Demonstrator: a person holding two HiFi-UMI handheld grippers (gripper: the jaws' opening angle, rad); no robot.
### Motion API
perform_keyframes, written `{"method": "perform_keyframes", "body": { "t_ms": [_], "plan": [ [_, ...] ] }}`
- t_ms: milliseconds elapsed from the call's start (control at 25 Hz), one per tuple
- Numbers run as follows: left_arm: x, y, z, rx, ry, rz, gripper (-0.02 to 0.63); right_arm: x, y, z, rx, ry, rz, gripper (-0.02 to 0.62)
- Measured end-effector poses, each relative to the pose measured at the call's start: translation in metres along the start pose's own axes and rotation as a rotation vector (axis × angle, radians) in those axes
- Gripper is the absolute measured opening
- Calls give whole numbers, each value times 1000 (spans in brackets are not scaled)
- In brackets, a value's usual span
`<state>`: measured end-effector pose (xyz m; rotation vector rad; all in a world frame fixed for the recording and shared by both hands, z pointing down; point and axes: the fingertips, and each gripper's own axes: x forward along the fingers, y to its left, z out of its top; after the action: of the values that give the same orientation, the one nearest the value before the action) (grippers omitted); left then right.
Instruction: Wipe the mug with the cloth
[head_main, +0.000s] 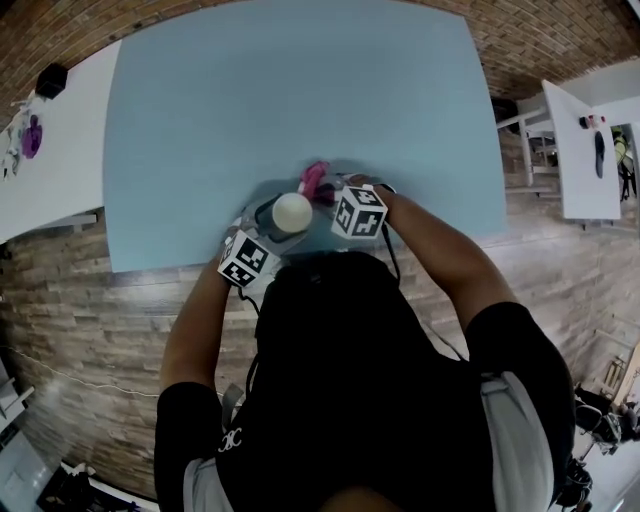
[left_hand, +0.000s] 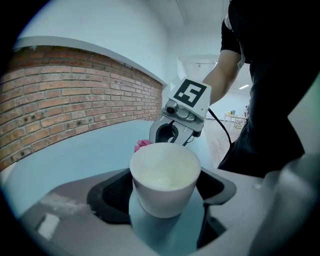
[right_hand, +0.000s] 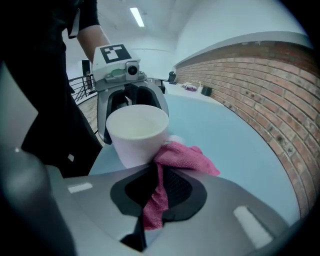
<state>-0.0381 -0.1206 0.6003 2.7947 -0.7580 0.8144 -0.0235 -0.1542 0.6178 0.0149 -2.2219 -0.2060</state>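
Left tool (left_hand: 164, 200) closed on the white mug (right_hand: 136, 137), one dark pad on each side, jaws wide apart. Mug upright, open end up, at the near edge of the blue table (head_main: 300, 100). Right tool (right_hand: 155, 192) pinching the pink cloth (right_hand: 187, 156). Cloth bunched up and touching the side of the mug, one end hanging down between the jaws. Both tools close together.
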Motion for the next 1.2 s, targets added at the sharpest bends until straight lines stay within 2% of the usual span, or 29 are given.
{"method": "perform_keyframes", "body": {
  "t_ms": [120,240,360,560,800,1000,1200],
  "plan": [
    [-1,2,-3,13,12,17,421,-5,3,7,-24,-19,39,40],
    [0,2,-6,18,20,21,422,-22,6,18,12,-82,66,40],
    [2,2,-8,20,31,24,422,-42,11,27,-2,-129,84,40],
    [4,4,-11,15,50,23,424,-32,16,17,-7,-89,121,40],
    [4,5,-15,-20,43,34,426,-10,17,6,56,-40,107,40],
    [9,7,-9,-93,11,56,431,-32,29,13,71,-73,94,40],
    [11,10,-9,-115,10,81,434,-52,45,30,37,-126,76,40]
  ]
}}
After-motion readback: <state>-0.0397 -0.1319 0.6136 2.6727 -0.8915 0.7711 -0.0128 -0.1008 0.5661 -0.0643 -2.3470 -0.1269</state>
